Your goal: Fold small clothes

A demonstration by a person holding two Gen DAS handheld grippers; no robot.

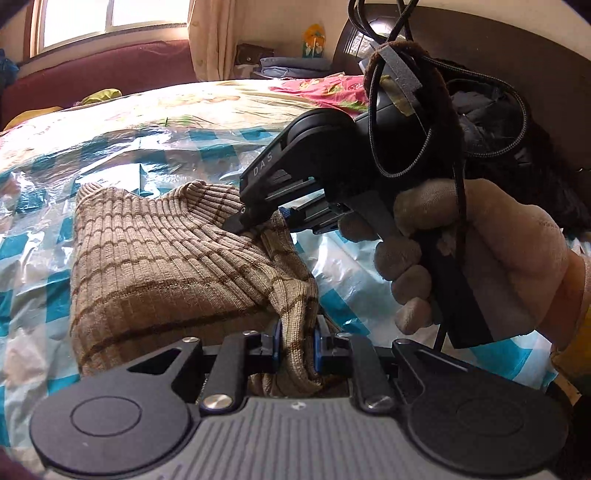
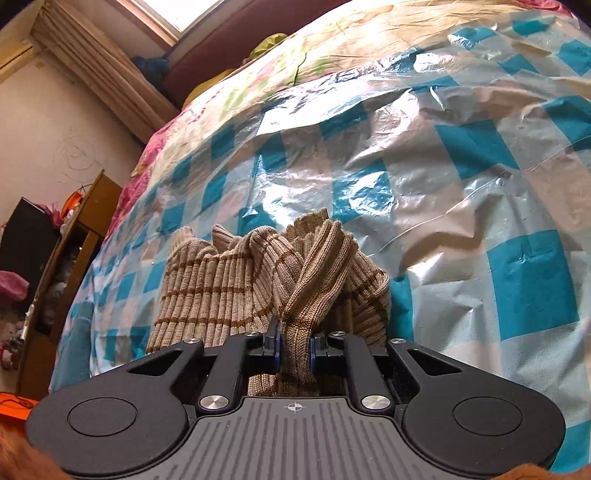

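Lying on the blue-and-white checked plastic sheet [image 1: 351, 266] that covers the bed [image 1: 229, 99], the tan ribbed knit garment [image 1: 155, 266] with brown stripes is bunched and partly doubled over, its far edges standing up in two soft peaks. The left tool [image 1: 297, 347] is clamped on a twisted fold at the garment's near right corner, the knit filling the narrow gap between its blue pads [image 1: 277, 343]. The right tool [image 1: 251, 225] comes in from the right side, held in a gloved right hand [image 1: 480, 258], and pinches the upper right edge of the same garment; in the right wrist view the right tool [image 2: 294, 349] grips a rope-like gathered fold between its pads [image 2: 275, 345].

The garment's left edge runs straight and rests on the sheet; its right edge is lifted and crumpled between the two tools, which are near each other. Crinkled sheet lies open to the left, behind and to the right of the garment. A dark red headboard [image 1: 103, 74] and a window [image 1: 110, 18] stand well apart at the far side.
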